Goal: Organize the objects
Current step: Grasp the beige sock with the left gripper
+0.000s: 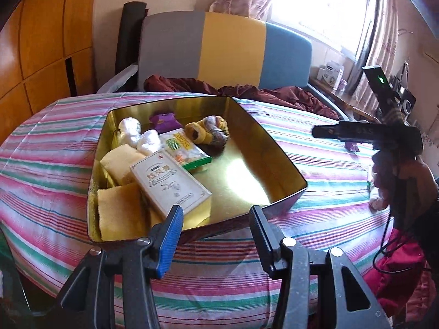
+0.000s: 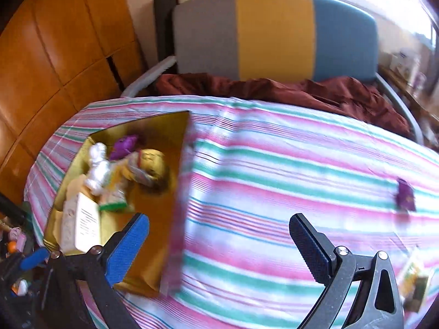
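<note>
Purple packet lying loose on striped bed, outside gold tin; light, crinkly, best pinched across middle. Right tongs being held wide open, empty; left tongs half-open, empty.

Both wrist views: gold tin

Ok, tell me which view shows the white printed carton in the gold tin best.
Left wrist view: the white printed carton lies sharp, its top face fully visible. The right wrist view shows it blurred, at the edge, end-on.

Striped bed (tin, purple packet)
</note>
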The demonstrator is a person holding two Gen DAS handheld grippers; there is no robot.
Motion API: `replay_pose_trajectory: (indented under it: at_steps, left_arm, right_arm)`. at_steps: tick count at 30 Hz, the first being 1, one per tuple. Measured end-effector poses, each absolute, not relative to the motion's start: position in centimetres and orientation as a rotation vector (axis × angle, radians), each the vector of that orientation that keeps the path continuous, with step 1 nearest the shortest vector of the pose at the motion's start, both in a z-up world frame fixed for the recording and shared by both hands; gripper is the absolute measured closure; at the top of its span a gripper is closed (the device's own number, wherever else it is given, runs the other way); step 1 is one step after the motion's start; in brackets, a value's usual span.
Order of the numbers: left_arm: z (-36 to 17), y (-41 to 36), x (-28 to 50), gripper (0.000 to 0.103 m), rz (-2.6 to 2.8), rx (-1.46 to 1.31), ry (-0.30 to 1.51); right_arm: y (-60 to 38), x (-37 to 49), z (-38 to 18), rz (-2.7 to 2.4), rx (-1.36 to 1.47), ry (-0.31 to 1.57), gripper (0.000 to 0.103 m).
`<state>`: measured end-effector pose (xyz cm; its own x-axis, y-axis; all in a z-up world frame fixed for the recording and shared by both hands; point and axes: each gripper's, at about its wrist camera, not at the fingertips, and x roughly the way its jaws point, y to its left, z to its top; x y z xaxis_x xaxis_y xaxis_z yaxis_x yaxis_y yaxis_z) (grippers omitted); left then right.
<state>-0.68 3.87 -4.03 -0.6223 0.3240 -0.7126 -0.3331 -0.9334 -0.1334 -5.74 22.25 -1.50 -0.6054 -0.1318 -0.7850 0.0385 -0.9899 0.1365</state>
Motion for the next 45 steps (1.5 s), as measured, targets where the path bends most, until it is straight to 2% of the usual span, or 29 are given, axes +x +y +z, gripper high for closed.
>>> replay_pose_trajectory:
  at_steps: [6,12,16,19,21,28,34,39,45]
  left_arm:
    - [-3.8,5.9,-0.2,0.053,2.496,-1.088,0.067]
    - [-3.6,8.5,0.1,0.053,2.437,-1.062,0.123]
    - [-3.7,10.9,0.4,0.053,2.371,-1.048,0.166]
    - [-4.1,13.1,0.6,0.053,2.320,-1.047,0.223]
    - [-4.3,14.5,0.8,0.053,2.292,-1.043,0.261]
    - [-5.8,20.3,0.9,0.053,2.162,-1.057,0.352]
    - [-6.3,26.1,0.4,0.053,2.002,-1.069,0.361]
    - [-6.6,31.2,-0.3,0.036,1.861,-1.078,0.312]
    - [-6.9,37.1,-0.5,0.033,1.759,-1.056,0.319]
  right_arm:
    - [29.9,-2.0,-1.4,-2.860,1.399,-0.295,0.000]
    - [39.8,2.5,-0.3,-3.078,1.411,-0.566,0.000]
    - [46.1,6.2,-0.6,-3.227,1.367,-0.850,0.000]
    - [50.3,8.8,-2.1,-3.194,1.276,-1.295,0.000]
    - [51.3,9.8,-1.8,-3.214,1.157,-1.404,0.000]
    - [50.0,9.7,-0.7,-3.262,0.970,-1.338,0.000]
    - [51.0,11.2,-1.3,-3.204,0.864,-1.481,0.000]
    - [51.2,11.2,-1.5,-3.169,0.842,-1.503,0.000]
    - [51.2,11.3,-1.4,-3.147,0.808,-1.499,0.000]
